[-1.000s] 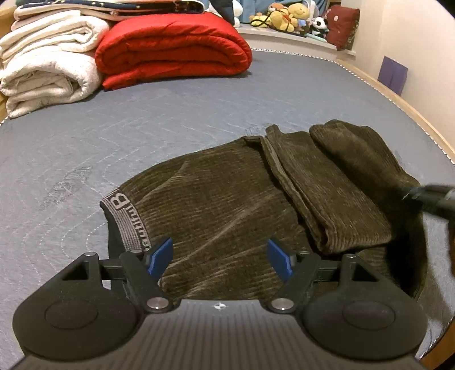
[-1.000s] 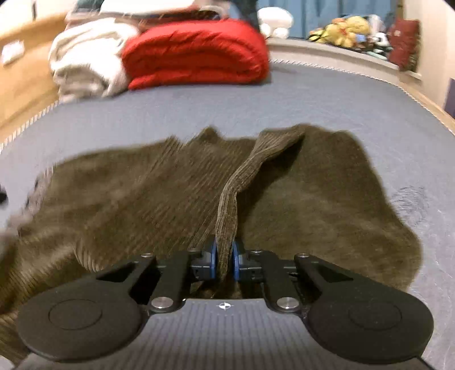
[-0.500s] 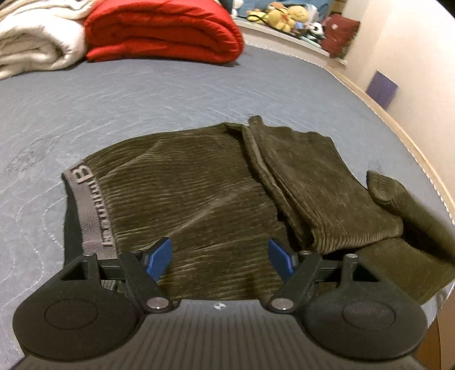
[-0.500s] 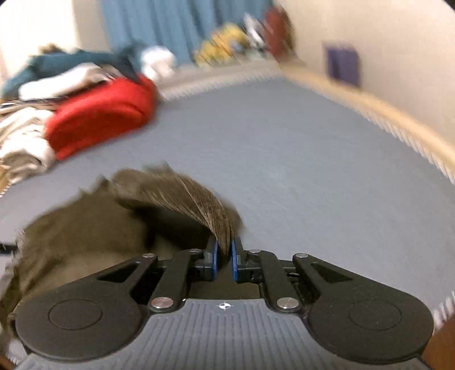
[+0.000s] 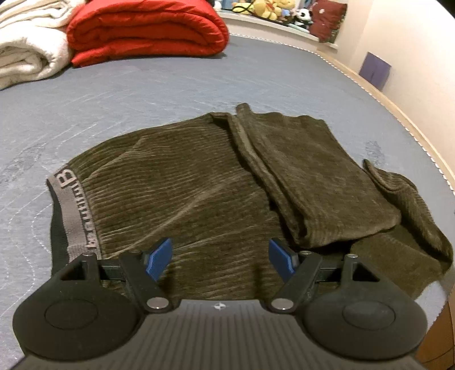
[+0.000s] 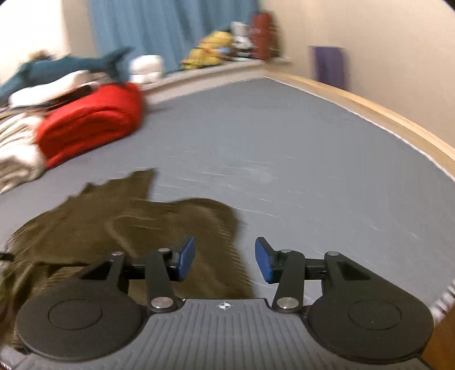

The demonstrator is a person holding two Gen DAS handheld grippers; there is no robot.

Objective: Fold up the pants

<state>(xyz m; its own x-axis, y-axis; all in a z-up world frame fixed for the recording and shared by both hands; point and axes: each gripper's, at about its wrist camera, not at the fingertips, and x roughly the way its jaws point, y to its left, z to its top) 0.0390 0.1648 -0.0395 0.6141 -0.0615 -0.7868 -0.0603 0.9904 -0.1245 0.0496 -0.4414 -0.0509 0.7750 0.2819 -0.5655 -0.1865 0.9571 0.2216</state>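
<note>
Dark olive corduroy pants (image 5: 199, 185) lie on the grey bed, with a grey lettered waistband (image 5: 72, 210) at their left end. One leg (image 5: 307, 176) is folded back over the body, and a loose end (image 5: 409, 205) lies at the right. My left gripper (image 5: 220, 257) hovers open over the near edge of the pants, nothing between its blue pads. In the right wrist view the pants (image 6: 113, 227) lie blurred at lower left. My right gripper (image 6: 224, 257) is at their right edge, its jaws opening, with no cloth between them.
A folded red quilt (image 5: 148, 31) and a white blanket (image 5: 25, 51) are stacked at the far left of the grey bed (image 5: 142, 94). Stuffed toys (image 5: 261, 5) line the far ledge. The wooden bed rim (image 6: 384, 119) runs along the right, close to the wall.
My right gripper carried the pinched pant leg out to the right and let it go; its jaws now stand apart. The left gripper sank slightly toward the pants and stayed open.
</note>
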